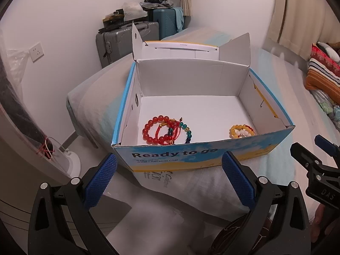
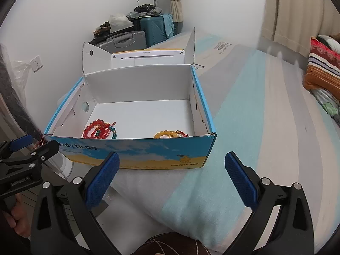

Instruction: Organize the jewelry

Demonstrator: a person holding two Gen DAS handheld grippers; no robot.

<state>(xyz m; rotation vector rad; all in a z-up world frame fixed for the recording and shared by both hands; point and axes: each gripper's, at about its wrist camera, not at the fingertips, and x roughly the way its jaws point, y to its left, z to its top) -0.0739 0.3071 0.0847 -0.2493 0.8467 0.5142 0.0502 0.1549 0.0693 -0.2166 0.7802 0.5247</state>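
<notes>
An open blue and yellow cardboard box (image 1: 191, 155) (image 2: 136, 150) rests on the bed, its lid folded back. Inside, near the front wall, lies a red bead bracelet (image 1: 156, 130) (image 2: 93, 127) tangled with a red cord and a teal bead bracelet (image 1: 188, 132). A yellow bead bracelet (image 1: 241, 130) (image 2: 167, 134) lies in the box's front right part. My left gripper (image 1: 170, 170) hovers in front of the box, open with nothing between its blue pads. My right gripper (image 2: 172, 169) also stands open and empty before the box's front wall.
The bed (image 2: 255, 127) has a pale striped cover. Grey and teal suitcases (image 1: 127, 40) with clutter stand against the far wall. Striped pillows (image 2: 323, 72) lie at the right. Curtains hang behind. A wall socket (image 1: 37, 52) sits at the left. A brown patterned object (image 2: 170, 244) lies below the grippers.
</notes>
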